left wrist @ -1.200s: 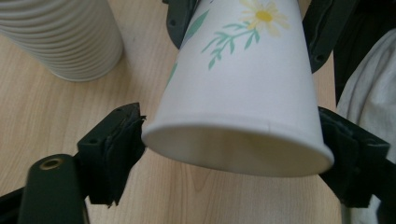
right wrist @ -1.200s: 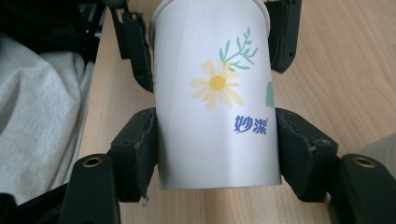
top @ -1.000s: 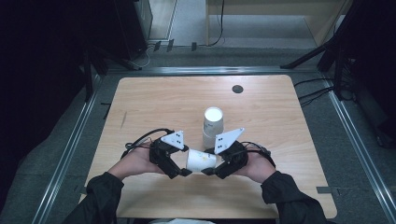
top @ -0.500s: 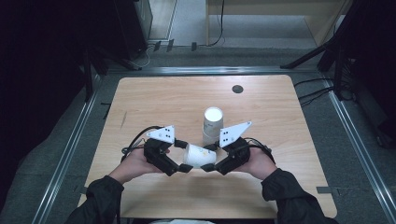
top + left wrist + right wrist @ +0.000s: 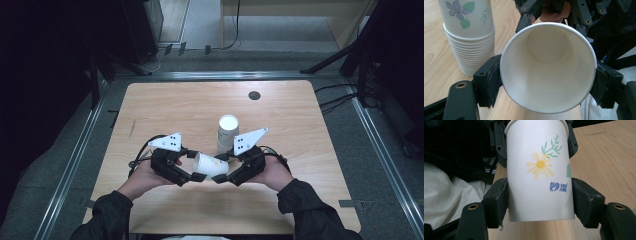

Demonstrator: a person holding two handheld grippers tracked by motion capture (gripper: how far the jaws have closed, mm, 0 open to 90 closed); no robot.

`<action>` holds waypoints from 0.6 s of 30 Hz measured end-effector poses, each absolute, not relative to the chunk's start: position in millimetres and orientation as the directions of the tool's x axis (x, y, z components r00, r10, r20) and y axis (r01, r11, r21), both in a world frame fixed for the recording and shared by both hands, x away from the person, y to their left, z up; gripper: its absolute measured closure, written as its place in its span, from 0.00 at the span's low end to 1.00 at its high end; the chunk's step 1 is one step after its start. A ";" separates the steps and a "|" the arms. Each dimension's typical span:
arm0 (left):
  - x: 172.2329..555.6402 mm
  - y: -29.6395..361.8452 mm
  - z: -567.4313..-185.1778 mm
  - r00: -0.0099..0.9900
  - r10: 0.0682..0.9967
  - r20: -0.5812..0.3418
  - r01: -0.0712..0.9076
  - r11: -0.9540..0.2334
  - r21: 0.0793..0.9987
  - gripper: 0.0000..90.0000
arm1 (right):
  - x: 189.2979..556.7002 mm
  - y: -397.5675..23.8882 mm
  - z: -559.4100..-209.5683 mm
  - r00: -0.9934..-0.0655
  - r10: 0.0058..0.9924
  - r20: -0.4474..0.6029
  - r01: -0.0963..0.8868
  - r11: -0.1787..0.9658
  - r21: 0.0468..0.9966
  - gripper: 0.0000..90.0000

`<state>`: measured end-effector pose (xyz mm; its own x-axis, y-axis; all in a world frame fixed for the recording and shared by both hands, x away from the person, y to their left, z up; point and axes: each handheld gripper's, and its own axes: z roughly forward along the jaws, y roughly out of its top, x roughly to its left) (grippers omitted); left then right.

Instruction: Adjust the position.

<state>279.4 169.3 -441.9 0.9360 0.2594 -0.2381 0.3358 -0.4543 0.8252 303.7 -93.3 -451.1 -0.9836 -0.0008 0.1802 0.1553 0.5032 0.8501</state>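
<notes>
Cup (image 5: pixel 210 165): lying sideways above the table (image 5: pixel 310 200), between my two claws, just in front of the stack (image 5: pixel 227 132).
Left claw (image 5: pixel 547 77): my jaws have just closed, pads on the rim.
Right claw (image 5: pixel 540 202): I clamp the cup's base end.

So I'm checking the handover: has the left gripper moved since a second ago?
Barely. The left gripper stays just left of the cup stack; its jaws have just been closing and now press the rim end of the paper cup.

left gripper (image 5: pixel 548 86): clamps cup rim (image 5: pixel 548 66) | cup stack (image 5: pixel 469 37) beside
</notes>
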 end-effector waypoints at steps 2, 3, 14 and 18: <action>279.9 168.6 -441.8 0.936 0.258 -0.239 0.337 -0.465 0.819 0.27 | 303.7 -93.2 -451.3 -0.984 0.004 0.177 0.154 0.512 0.845 0.39; 279.9 168.6 -441.8 0.936 0.258 -0.239 0.337 -0.465 0.819 0.28 | 303.7 -93.2 -451.3 -0.984 0.004 0.177 0.154 0.512 0.845 0.39; 281.6 170.4 -436.8 0.940 0.278 -0.195 0.321 -0.539 0.779 0.28 | 303.7 -89.9 -453.8 -0.985 0.056 0.165 0.168 0.560 0.811 0.27; 281.4 166.5 -435.6 0.946 0.287 -0.151 0.300 -0.601 0.741 0.28 | 301.9 -87.7 -457.9 -0.987 0.062 0.149 0.156 0.597 0.787 0.27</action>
